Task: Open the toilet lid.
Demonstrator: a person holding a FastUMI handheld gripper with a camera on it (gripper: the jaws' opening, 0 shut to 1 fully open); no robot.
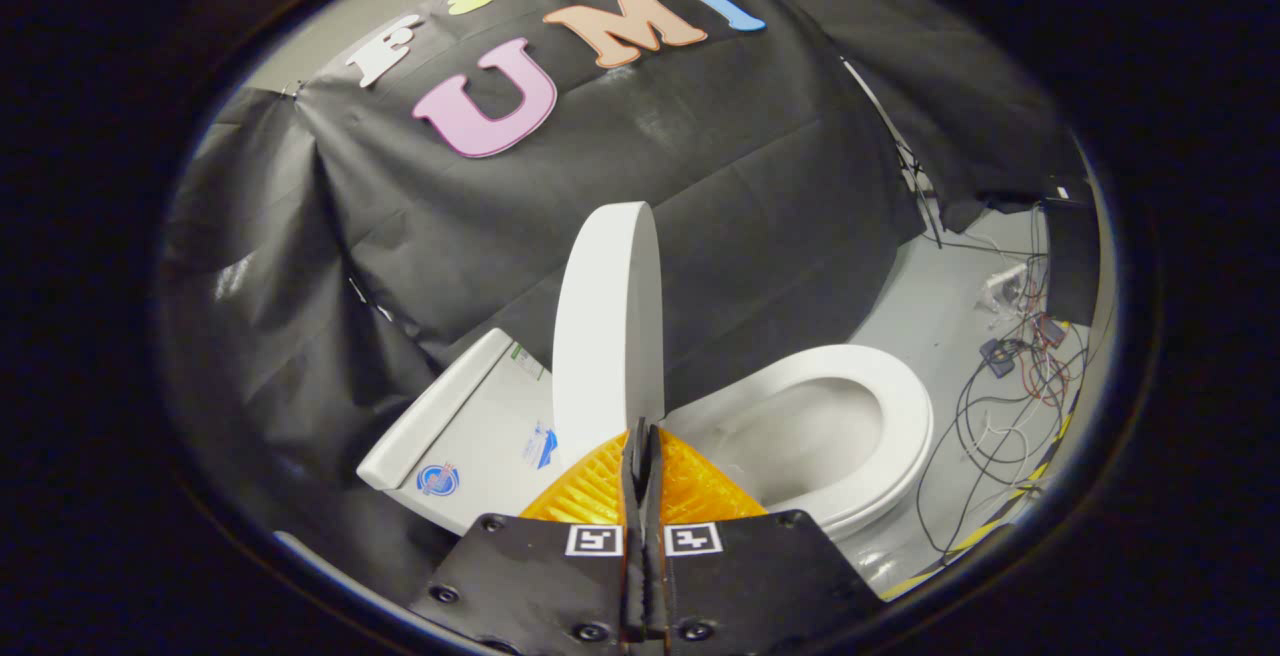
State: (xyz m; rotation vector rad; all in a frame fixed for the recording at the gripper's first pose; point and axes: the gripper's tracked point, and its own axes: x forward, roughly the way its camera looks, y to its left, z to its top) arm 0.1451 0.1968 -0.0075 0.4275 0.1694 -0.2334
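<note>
Toilet lid (pixel 608 326) raised on edge just beyond the fingertips, rising above the tank (pixel 470 426), with the seat (pixel 880 406) down over the open bowl beside it. Jaws of the gripper (pixel 642 441) clenched together on nothing, tips just at the lid's lower edge. Judged nearly done: best finished with a light push near the lid's middle until it leans on the tank, then a slow release so it cannot fall forward. Grey floor (pixel 930 311) underneath, loose cables (pixel 1000 396) strewn past the bowl, black cloth wall (pixel 500 216) behind.
</note>
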